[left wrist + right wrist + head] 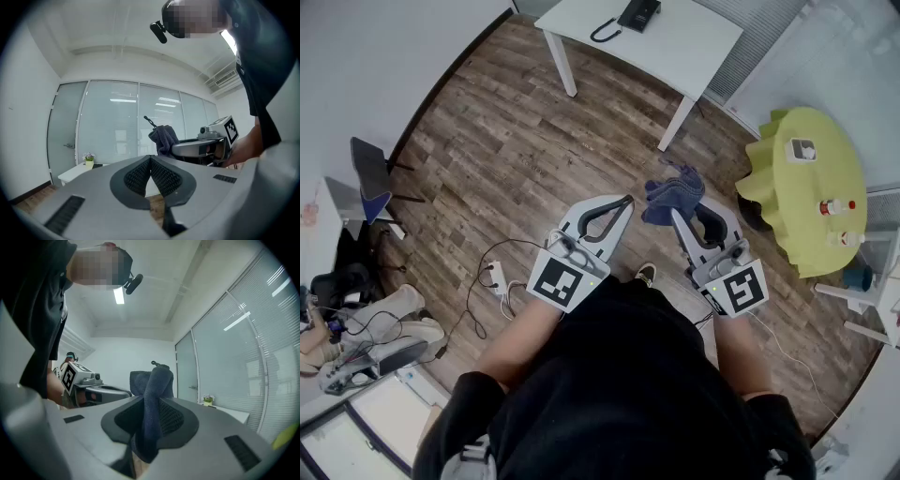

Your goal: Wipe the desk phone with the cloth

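Observation:
A black desk phone (638, 13) with a coiled cord lies on the white table (694, 42) at the far end of the room. My right gripper (677, 214) is shut on a dark blue cloth (673, 195), which bunches out past its jaw tips; in the right gripper view the cloth (152, 404) is pinched between the pads. My left gripper (626, 201) is shut with nothing in it, its pads (151, 176) pressed together. Both grippers are held out in front of the person, well short of the table. The left gripper view shows the cloth (162, 138) hanging from the right gripper.
A round table with a lime-green cover (811, 183) and small bottles stands at the right. A power strip with cables (495, 277) lies on the wood floor at the left. A chair (370, 178) and clutter sit along the left wall.

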Tool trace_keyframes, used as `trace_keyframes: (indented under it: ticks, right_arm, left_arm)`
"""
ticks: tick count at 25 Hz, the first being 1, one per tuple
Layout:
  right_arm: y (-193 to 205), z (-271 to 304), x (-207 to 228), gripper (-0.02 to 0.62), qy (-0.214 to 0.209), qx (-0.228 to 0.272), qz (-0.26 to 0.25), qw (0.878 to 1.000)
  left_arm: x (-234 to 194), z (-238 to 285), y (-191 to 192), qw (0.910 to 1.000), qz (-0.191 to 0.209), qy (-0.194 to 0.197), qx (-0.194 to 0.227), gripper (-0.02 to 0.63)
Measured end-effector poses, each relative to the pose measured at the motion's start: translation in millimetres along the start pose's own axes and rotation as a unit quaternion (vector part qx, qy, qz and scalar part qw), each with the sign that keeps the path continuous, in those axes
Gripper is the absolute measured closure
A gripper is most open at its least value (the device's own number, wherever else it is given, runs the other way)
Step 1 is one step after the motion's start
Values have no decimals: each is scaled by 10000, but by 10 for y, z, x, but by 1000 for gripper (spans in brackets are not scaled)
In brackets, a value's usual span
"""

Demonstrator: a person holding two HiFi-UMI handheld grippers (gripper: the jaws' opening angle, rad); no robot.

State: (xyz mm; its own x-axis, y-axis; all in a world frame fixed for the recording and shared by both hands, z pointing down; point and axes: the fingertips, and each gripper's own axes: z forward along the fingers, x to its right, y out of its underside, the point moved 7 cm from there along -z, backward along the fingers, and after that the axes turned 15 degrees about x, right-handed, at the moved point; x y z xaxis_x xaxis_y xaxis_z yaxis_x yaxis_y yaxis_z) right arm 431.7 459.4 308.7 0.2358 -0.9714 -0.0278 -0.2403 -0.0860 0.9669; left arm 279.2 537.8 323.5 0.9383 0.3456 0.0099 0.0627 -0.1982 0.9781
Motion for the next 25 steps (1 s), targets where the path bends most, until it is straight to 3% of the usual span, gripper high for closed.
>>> trace_keyframes:
  ticks: [14, 25]
  right_arm:
    - [51, 191, -186, 500, -51, 30, 80, 10000]
    - [192, 642, -550, 500, -60, -12, 181, 9998]
  left_arm:
    - [-191, -189, -9, 10000, -49, 80, 30, 597]
    - [-597, -598, -53, 9998, -172, 48, 120, 597]
